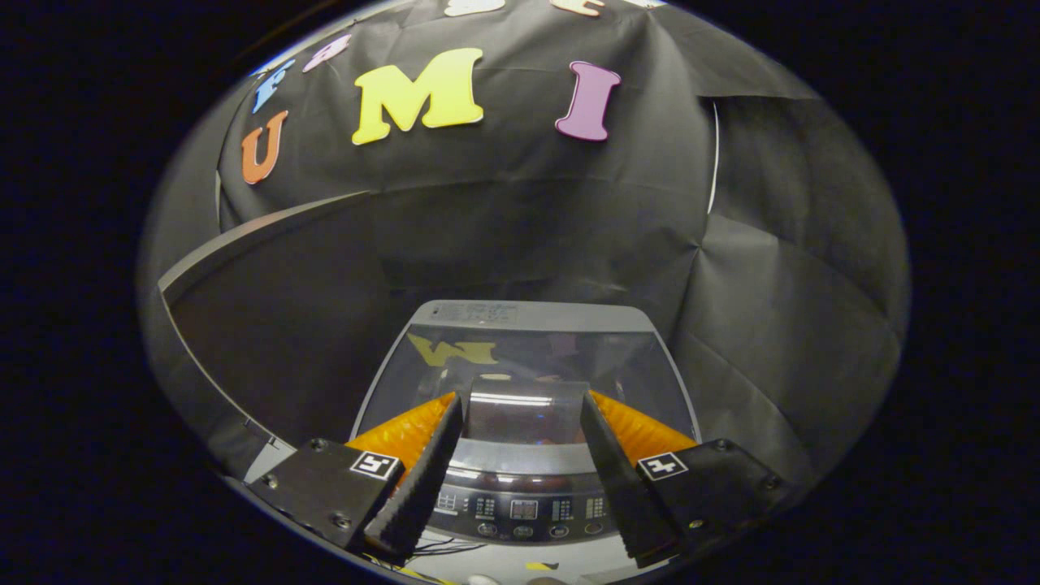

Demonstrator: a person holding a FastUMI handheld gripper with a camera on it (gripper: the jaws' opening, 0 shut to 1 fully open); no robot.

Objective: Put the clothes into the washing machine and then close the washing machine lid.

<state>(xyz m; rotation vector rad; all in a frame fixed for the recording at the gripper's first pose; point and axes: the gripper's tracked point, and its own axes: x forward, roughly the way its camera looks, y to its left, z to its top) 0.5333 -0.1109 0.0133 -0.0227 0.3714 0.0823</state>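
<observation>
glass washing machine lid (528, 357) lies closed beyond the open, empty tool (522, 406).

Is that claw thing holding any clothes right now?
No. The gripper has its fingers spread apart with nothing between them, above the washing machine's glass lid.

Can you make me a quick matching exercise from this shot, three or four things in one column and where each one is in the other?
Things:
1. gripper
2. lid
3. control panel
4. grey strip

Places or states:
A. along the lid's far edge, against the cloth wall
B. open, fingers spread with nothing between them
C. glass, lying flat over the tub, beyond the fingertips
D. row of buttons on the washer's near edge, seen between the fingers

Pairs: 1-B, 2-C, 3-D, 4-A
</observation>
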